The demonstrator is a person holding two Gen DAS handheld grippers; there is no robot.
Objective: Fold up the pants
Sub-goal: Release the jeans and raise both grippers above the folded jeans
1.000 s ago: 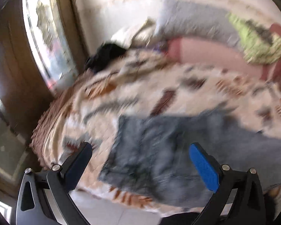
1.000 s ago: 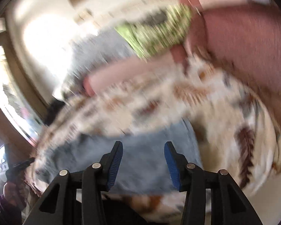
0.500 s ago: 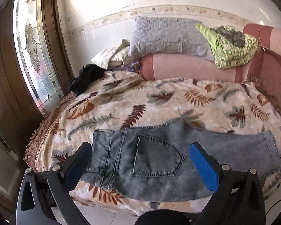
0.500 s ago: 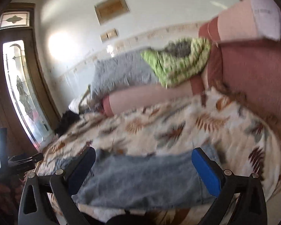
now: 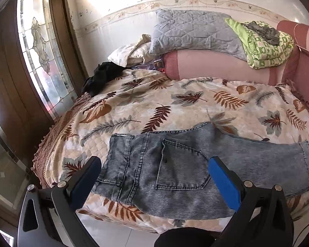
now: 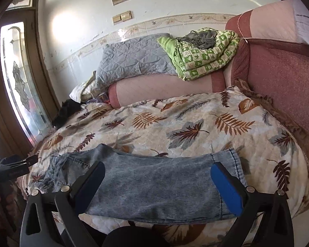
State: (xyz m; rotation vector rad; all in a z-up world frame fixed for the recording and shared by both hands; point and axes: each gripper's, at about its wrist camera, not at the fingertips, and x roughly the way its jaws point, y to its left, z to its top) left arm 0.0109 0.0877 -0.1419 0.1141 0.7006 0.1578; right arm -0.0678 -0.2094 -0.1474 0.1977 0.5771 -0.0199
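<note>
Light blue jeans lie flat along the near edge of a bed, legs stacked one on the other, waist to the left, hems to the right, a back pocket facing up. In the right wrist view the jeans show the leg part and hems. My left gripper is open and empty, held above the waist and pocket area. My right gripper is open and empty, held above the legs near the hems. Neither touches the fabric.
The bed has a leaf-print cover. At the back lie a pink bolster, a grey quilted pillow, a green blanket and a black garment. A glass door stands left, a red headboard right.
Both views went from blurred to steady. The right gripper opened wide from nearly shut a second ago. Both grippers drew back a little from the jeans, which lie still.
</note>
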